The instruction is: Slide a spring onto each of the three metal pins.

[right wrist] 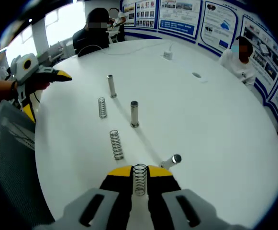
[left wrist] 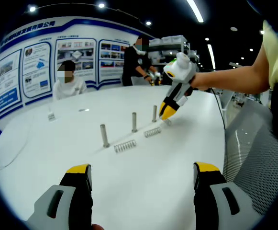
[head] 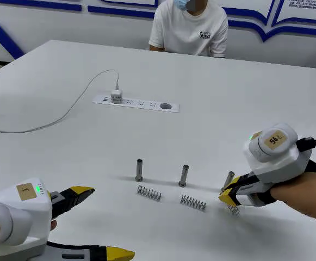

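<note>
White table (head: 228, 109), blue-striped wall (head: 65, 24) behind; right claw (right wrist: 139, 169) clamps spring (right wrist: 139, 183), left claw (left wrist: 142, 168) gapes wide, empty.

1. White table (head: 245, 98), broad, matte top.
2. Power strip (head: 136, 103) lies flat mid-table; white charger (head: 116, 96) plugged in near its left end.
3. Cable (head: 65, 115) curves from charger toward left edge.
4. Person in white T-shirt (head: 189, 30) sits at far side.
5. Blue-bordered wall posters (left wrist: 76, 55) behind.
</note>
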### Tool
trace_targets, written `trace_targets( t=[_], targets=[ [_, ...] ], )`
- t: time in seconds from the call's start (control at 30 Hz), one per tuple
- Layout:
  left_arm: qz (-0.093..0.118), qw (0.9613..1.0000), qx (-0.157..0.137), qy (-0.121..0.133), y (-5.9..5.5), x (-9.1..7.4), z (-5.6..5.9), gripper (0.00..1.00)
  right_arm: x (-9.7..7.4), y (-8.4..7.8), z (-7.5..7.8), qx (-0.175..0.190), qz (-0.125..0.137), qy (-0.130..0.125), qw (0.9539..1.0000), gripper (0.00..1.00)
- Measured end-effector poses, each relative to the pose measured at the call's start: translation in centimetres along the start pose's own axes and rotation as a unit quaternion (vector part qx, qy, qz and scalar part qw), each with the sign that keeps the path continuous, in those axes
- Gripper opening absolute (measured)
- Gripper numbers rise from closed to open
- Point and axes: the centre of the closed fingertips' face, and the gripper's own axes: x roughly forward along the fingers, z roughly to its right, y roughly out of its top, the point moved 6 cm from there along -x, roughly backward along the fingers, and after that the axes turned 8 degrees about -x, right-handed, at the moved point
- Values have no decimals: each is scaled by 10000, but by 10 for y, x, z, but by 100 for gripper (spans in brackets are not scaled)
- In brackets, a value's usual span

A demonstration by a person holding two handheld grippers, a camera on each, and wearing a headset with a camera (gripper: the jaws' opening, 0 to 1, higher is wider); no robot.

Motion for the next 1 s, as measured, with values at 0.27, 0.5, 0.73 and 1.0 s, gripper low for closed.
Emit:
trace_targets(
  t=[0.27, 0.5, 0.73, 1.0],
  targets=[
    [-11, 10000, 24, -15, 1, 1, 1, 89, -2, 1, 0, 4, 27, -17, 10000, 12],
    [-13, 10000, 36, -29, 2, 1, 2, 89, -5, 1, -1, 21, 59, -28, 10000, 12],
    [-12, 10000, 42, -27, 2, 1, 2, 89, -6, 2, -1, 32, 81, -42, 10000, 12],
    [-17, 10000, 53, -34, 2, 1, 3, 89, -8, 1, -1, 51, 106, -65, 9999, 12]
  ],
)
